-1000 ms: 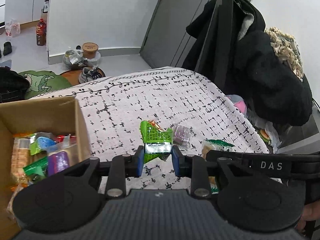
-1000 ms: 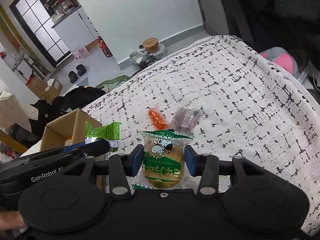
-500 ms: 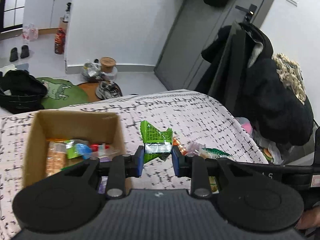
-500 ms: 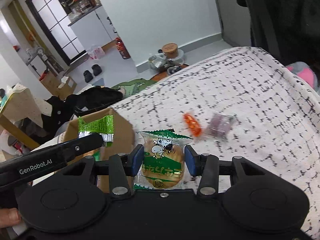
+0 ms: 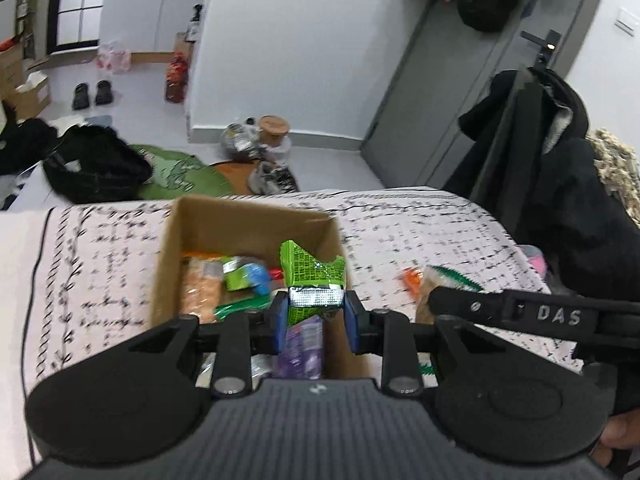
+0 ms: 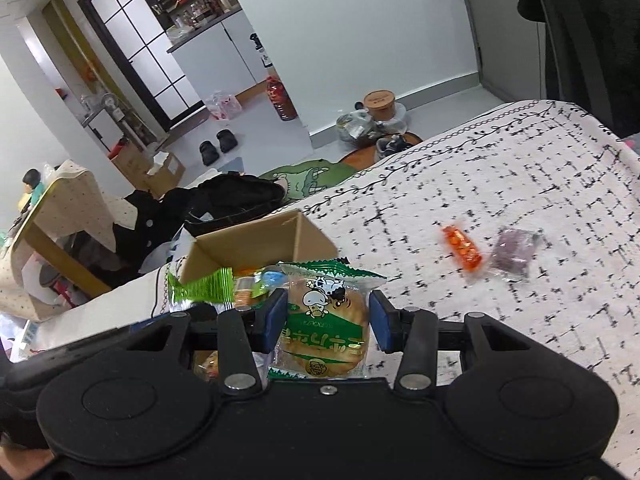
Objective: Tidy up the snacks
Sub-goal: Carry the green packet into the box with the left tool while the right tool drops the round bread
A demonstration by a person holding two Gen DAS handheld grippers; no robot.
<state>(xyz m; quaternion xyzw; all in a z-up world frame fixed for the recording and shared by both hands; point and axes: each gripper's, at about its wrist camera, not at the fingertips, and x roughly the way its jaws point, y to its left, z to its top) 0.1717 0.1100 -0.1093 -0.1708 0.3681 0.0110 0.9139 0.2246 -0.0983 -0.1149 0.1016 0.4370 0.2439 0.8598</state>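
My left gripper is shut on a crumpled green foil snack packet, held above the open cardboard box with several snacks inside. In the right wrist view that same green packet shows at the box's near corner. My right gripper is shut on a clear-wrapped round cracker pack with green print, just right of the box. An orange candy packet and a purple wrapped sweet lie on the patterned cloth to the right.
The cloth-covered table drops off at its far edge to a floor with bags, jars and shoes. A dark coat hangs on a rack at the right. The right gripper's arm crosses the left view.
Both grippers have travelled left with their packets. The box has come from the left edge to under the left gripper, and the orange and purple sweets have fallen away to the right.
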